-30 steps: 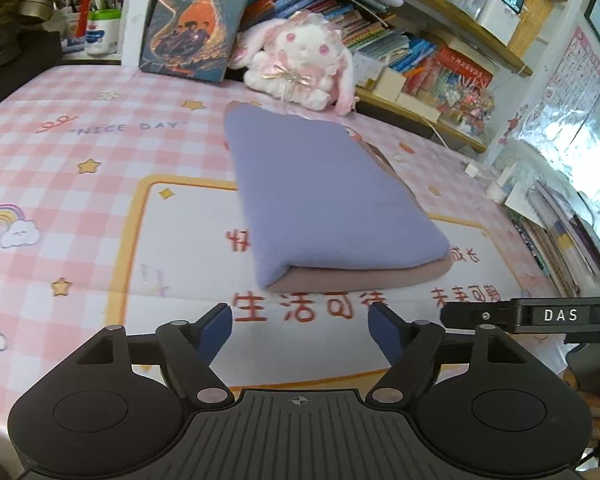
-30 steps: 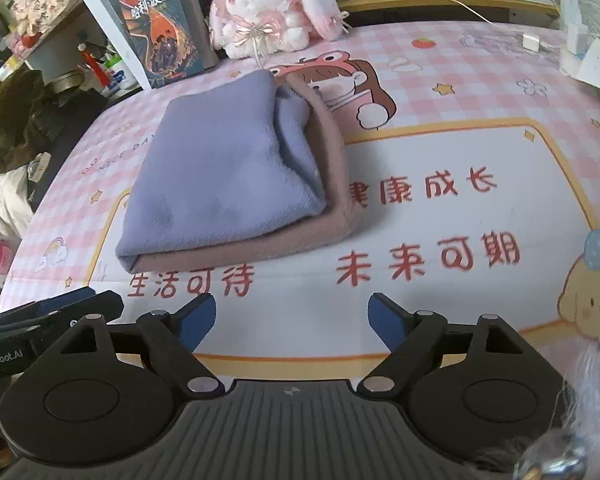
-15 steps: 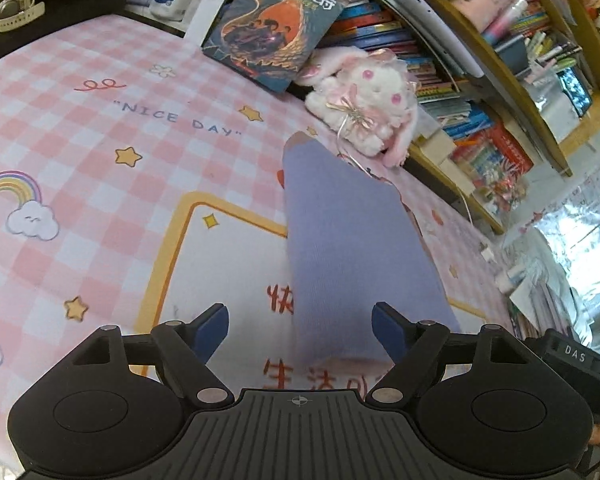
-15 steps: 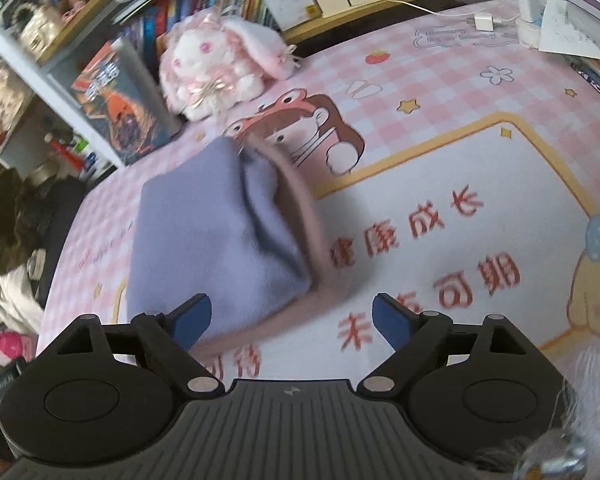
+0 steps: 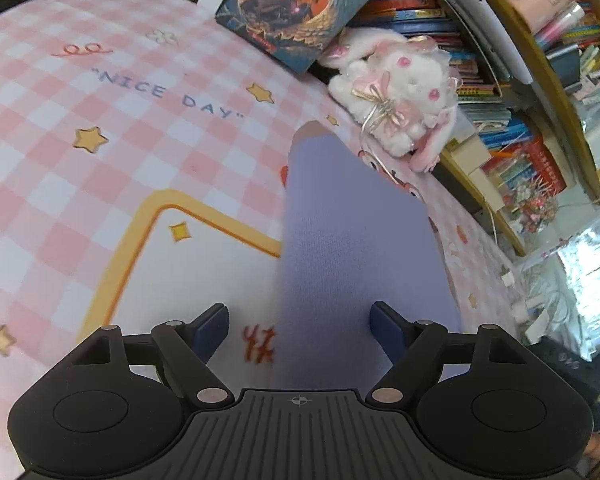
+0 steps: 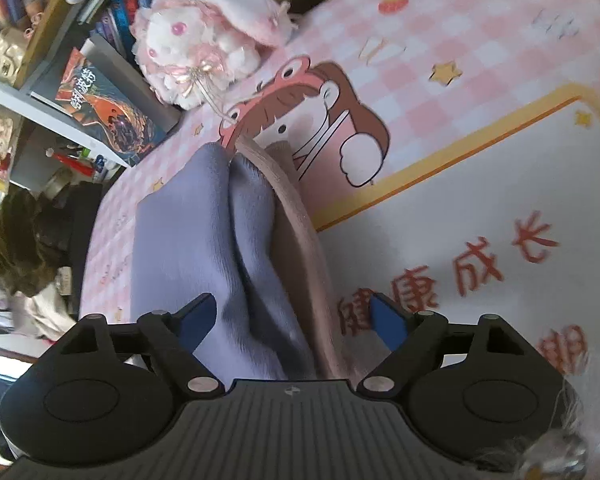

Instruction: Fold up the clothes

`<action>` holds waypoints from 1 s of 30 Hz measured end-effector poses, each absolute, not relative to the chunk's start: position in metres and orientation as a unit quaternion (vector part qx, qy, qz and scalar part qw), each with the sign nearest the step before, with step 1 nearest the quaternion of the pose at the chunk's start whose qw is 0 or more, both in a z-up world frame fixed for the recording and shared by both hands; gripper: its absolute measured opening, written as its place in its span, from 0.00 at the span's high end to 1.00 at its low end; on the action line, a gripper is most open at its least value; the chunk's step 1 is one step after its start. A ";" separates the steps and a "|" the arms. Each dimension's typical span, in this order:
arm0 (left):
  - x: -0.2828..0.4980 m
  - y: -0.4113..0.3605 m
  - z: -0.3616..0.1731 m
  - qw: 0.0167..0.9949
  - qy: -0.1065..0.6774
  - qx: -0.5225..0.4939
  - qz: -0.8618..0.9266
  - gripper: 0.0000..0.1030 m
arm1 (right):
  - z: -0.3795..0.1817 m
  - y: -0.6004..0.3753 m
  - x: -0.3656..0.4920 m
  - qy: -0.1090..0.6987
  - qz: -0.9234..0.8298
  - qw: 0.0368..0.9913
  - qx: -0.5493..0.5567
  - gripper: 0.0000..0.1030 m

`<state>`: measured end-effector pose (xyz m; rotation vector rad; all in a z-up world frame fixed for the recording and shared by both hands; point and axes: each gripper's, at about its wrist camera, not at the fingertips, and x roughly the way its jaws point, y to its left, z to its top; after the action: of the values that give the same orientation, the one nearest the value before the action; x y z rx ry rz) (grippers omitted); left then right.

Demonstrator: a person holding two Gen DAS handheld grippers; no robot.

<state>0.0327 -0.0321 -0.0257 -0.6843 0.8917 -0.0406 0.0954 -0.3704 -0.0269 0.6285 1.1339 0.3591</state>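
A folded lavender garment [image 5: 352, 248] with a pinkish-brown lining lies on the pink checked table mat [image 5: 100, 128]. My left gripper [image 5: 300, 330] is open, its blue fingertips [image 5: 210, 330] on either side of the garment's near left edge. In the right wrist view the same garment [image 6: 204, 240] shows its brown lining edge [image 6: 304, 240] on the right. My right gripper [image 6: 290, 320] is open and straddles the garment's near right end. Neither gripper holds the cloth.
A white and pink plush rabbit [image 5: 400, 92] sits behind the garment, next to a leaning book [image 5: 300, 8] and bookshelves [image 5: 520, 92]. It also shows in the right wrist view [image 6: 204, 48]. Dark clothing [image 6: 24, 240] hangs beyond the table's left edge.
Both grippers have moved forward and tilted over the folded garment, so it now lies between their open fingers. The garment has not moved.
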 end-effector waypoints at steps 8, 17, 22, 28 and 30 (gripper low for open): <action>0.049 -0.045 -0.029 0.833 0.430 -0.347 -0.028 0.49 | -0.034 -0.349 0.120 0.537 0.228 0.767 0.267 0.53; 0.047 -0.085 0.001 0.881 0.424 -0.211 -0.024 0.59 | 0.012 -0.317 0.087 0.431 0.293 0.850 0.074 0.73; 0.048 -0.065 -0.017 0.856 0.433 -0.282 -0.019 0.49 | -0.013 -0.342 0.108 0.490 0.269 0.814 0.160 0.63; 0.054 -0.060 -0.034 0.834 0.439 -0.333 -0.029 0.38 | -0.035 -0.359 0.117 0.533 0.255 0.770 0.242 0.49; 0.054 -0.062 -0.035 0.834 0.434 -0.339 -0.027 0.39 | -0.035 -0.358 0.119 0.532 0.261 0.767 0.245 0.49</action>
<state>0.0536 -0.0624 -0.0354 -0.7179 0.9203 -0.0563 0.1187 -0.3576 -0.0355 0.5326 1.1545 0.5665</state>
